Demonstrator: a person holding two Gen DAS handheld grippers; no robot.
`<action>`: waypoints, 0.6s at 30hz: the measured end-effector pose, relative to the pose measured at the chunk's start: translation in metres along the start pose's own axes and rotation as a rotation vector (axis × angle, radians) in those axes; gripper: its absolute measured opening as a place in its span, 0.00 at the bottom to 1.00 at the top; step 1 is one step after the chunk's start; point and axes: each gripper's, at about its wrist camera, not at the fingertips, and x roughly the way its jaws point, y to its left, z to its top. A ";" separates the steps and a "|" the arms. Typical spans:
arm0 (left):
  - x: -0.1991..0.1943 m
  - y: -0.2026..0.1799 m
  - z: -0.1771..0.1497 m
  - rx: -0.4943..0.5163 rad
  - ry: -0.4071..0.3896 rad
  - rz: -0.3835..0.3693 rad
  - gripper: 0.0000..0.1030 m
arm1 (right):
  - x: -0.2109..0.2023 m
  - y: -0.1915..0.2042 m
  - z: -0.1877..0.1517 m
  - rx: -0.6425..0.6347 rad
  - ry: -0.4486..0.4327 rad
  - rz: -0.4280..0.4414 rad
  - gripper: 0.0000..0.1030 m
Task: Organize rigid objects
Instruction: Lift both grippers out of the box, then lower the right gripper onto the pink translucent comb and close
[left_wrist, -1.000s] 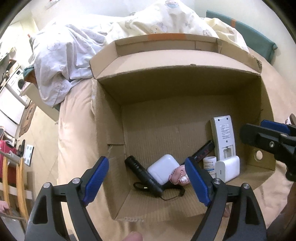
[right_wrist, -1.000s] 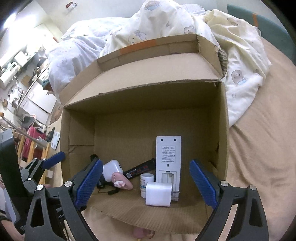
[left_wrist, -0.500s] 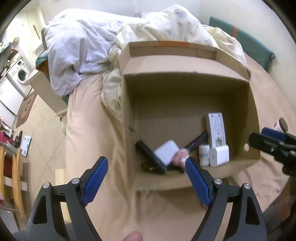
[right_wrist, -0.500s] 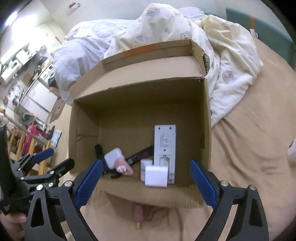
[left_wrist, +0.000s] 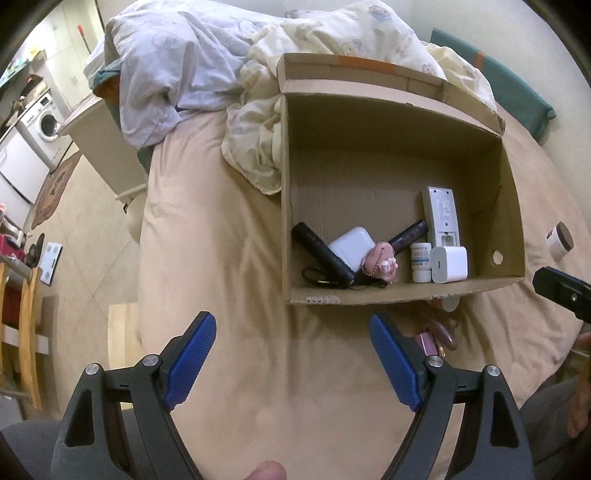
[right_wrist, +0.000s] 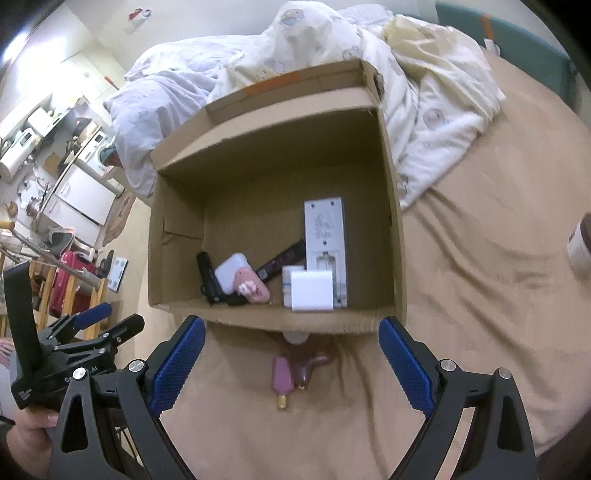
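A cardboard box (left_wrist: 399, 291) is sitting open on the bed (left_wrist: 229, 266), and both claws are hovering on its near side, above the tan sheet. The left claw (left_wrist: 291, 354) is standing released, its 2 blue fingers spread wide with nothing between them; the box's near flap is lying ahead of it and slightly to its right. The right claw (right_wrist: 291, 362) is likewise released and gripping nothing, and the box's near flap is running across just ahead of its fingertips.

Inside the box, along the near wall, a black flashlight (left_wrist: 321, 254), a white case (left_wrist: 351, 245), a pink figurine (left_wrist: 380, 260), a dark slim stick (left_wrist: 410, 233), a small white bottle (left_wrist: 421, 262), a white charger block (left_wrist: 448, 264) and a grey remote (left_wrist: 441, 216) are resting close together, the block touching the remote's lower end.

Outside the box, a pink popsicle-shaped toy (right_wrist: 282, 376) and a brownish toy (right_wrist: 306, 365) are lying on the sheet between the right claw's fingers, near the flap. A brown-lidded jar (right_wrist: 581, 245) is lying well apart, on the sheet to the right.
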 end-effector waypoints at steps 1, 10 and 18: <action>0.001 0.000 -0.002 0.000 0.002 0.001 0.81 | 0.001 -0.001 -0.002 0.006 0.005 -0.001 0.98; 0.013 -0.002 -0.008 -0.001 0.049 -0.013 0.81 | 0.017 0.001 -0.013 0.013 0.062 -0.030 0.98; 0.026 -0.008 -0.014 0.010 0.098 -0.011 0.81 | 0.036 -0.002 -0.013 0.035 0.118 -0.020 0.98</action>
